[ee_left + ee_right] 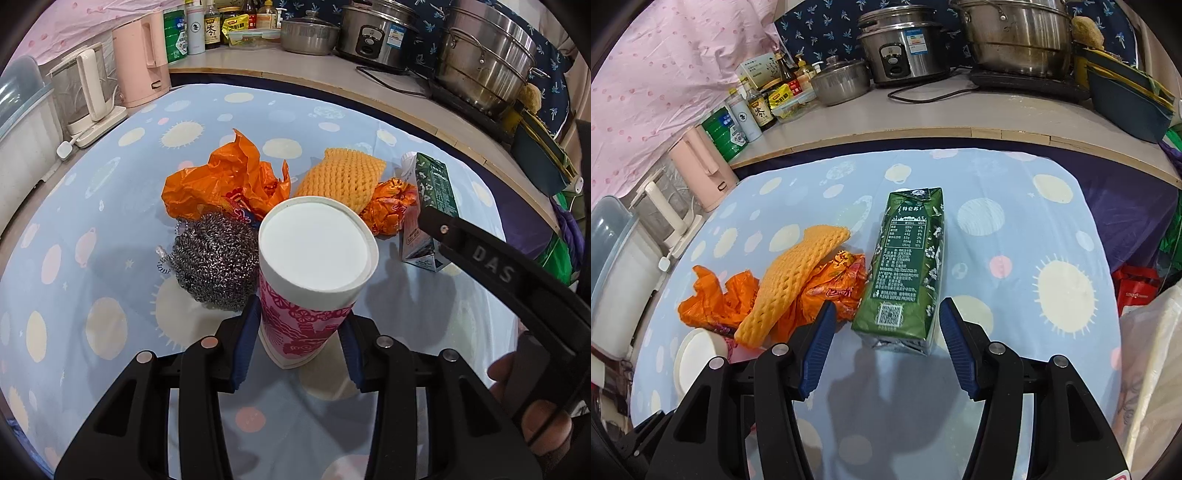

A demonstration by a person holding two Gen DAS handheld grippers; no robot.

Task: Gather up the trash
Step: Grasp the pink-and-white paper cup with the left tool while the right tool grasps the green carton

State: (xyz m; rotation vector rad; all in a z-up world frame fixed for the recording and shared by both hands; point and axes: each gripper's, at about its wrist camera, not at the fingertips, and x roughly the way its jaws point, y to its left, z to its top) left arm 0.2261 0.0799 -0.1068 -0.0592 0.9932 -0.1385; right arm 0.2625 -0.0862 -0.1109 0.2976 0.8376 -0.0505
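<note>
The left gripper's (300,345) jaws pinch the paper cup (314,273); the right gripper's (888,341) jaws stand spread before the milk carton (907,269). Squeezed harder, the thin cup may crumple.

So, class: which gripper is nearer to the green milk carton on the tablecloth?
Right. The right gripper is open, its blue pads level with the green milk carton base, just short of it. The left gripper clamps the upside-down paper cup, further away.
</note>
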